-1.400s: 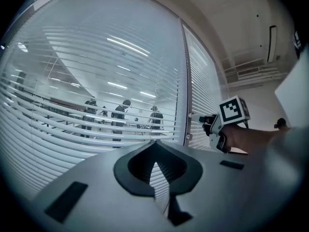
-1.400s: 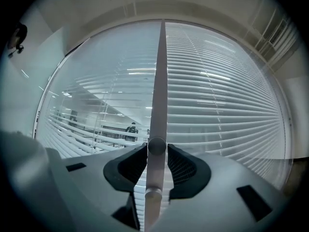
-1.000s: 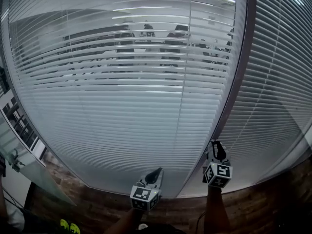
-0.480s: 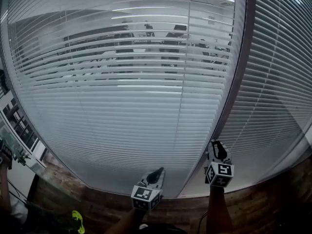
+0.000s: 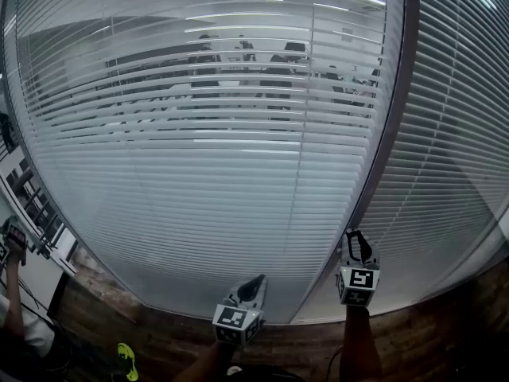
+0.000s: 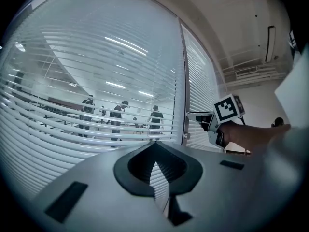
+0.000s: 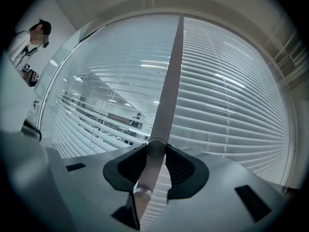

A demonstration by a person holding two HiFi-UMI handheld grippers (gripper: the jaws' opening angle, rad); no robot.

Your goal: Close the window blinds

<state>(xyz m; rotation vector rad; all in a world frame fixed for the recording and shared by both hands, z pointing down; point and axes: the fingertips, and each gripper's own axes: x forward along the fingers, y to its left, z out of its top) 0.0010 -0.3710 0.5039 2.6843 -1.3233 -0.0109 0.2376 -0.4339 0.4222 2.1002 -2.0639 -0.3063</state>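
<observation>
Grey slatted blinds (image 5: 223, 157) cover a wide glass pane; the upper slats are tilted enough that a room shows through. A second blind (image 5: 453, 150) hangs right of the dark mullion (image 5: 390, 134). My right gripper (image 5: 355, 239) points level at the blinds near the mullion. In the right gripper view it (image 7: 156, 146) is shut on the pale tilt wand (image 7: 169, 81), which runs up from between the pads. My left gripper (image 5: 253, 283) is held lower and to the left, its jaws together with nothing in them (image 6: 155, 146). The right gripper (image 6: 193, 116) also shows in the left gripper view.
Several people (image 5: 238, 62) stand in the room behind the glass. Below the panes runs a brown brick-patterned sill (image 5: 159, 333). A person (image 5: 16, 293) stands at the lower left, seen also in the right gripper view as a person (image 7: 24, 47) at the far left.
The right gripper has rolled slightly on the wand, its marker cube turning. The person at the lower left has shifted. The left gripper has kept still.
</observation>
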